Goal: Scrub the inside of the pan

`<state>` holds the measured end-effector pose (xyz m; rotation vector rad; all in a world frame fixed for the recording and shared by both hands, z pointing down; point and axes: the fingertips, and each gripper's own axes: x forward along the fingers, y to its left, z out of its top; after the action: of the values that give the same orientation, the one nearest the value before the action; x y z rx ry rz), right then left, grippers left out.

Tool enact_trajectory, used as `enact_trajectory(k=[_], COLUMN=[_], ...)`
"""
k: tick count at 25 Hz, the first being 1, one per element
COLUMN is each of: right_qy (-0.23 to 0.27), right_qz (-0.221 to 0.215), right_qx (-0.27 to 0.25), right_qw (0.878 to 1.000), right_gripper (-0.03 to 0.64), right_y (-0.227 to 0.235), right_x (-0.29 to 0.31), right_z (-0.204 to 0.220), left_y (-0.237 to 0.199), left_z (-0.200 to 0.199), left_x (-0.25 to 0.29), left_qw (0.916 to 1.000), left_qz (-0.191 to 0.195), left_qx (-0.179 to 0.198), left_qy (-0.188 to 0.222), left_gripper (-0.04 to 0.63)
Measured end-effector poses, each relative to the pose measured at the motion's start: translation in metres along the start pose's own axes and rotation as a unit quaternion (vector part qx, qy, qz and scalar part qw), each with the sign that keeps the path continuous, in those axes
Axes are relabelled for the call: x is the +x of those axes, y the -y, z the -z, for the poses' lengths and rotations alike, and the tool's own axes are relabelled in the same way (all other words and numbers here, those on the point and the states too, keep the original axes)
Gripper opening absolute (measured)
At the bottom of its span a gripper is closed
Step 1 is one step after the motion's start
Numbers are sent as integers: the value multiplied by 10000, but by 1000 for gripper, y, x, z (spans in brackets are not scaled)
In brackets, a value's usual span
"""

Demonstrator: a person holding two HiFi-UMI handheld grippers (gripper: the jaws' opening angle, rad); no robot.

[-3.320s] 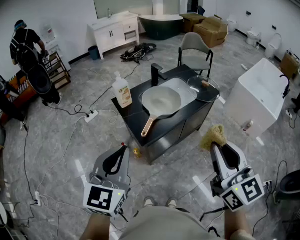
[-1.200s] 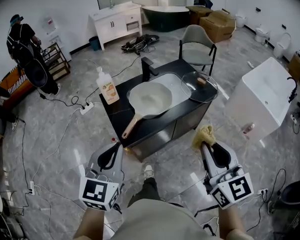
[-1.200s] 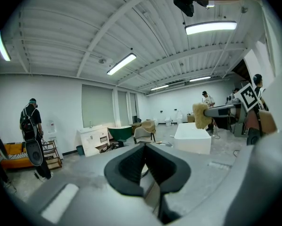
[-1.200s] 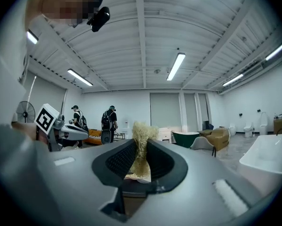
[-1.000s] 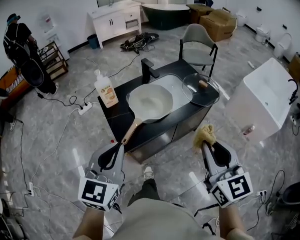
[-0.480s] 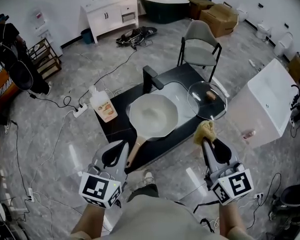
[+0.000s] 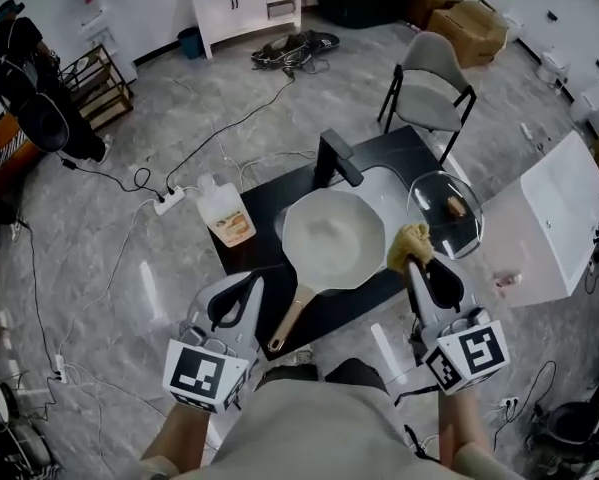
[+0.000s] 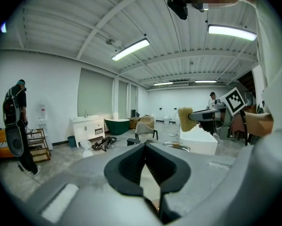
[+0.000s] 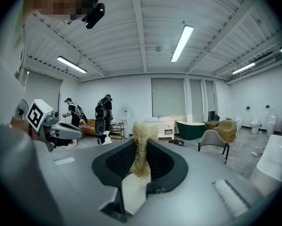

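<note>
Since half a second ago both claws have neared the black counter [image 7: 267,206]. The pan [image 7: 334,238] now lies just ahead, between them. The left claw [image 7: 249,280] is clenched empty; the right claw [image 7: 416,266] grasps a yellow scrubber [image 7: 411,245]. The pan is pale inside, with its wooden handle [image 7: 288,326] pointing back beside the left claw.

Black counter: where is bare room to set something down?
Free: the strip between the soap bottle and the pan, and the front edge right of the pan handle. Crowded: the right end, where the glass lid sits beside the pan.
</note>
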<state>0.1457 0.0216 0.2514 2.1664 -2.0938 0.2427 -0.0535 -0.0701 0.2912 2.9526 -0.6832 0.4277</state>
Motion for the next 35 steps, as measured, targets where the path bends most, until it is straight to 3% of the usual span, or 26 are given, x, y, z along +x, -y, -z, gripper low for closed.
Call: enact_trajectory(k=[10,19,26,35], right_qy=[-351,-708,-947,-1290], right_qz=[-499,-1347,-2276,-3148], right_qx=[-70,-164,-205,-313], right_qw=[9981,9882,9689,9398], right_gripper=[75,75,75,75], right_y=[0,21,30,26], right_x=[55,100,134,159], right_z=[12,34,53,78], left_y=[-29,-31,-34,-1], left_z=[17,30,24,43], left_x=[15,35,37,62], left_qw=[9991,9931,9770,9756], left_qz=[-310,-959,-1842,-1921], left_qx=[-184,-439,-1066,-588], left_qy=[-239,-507,-163,-886], left_gripper=[2,3,3,128])
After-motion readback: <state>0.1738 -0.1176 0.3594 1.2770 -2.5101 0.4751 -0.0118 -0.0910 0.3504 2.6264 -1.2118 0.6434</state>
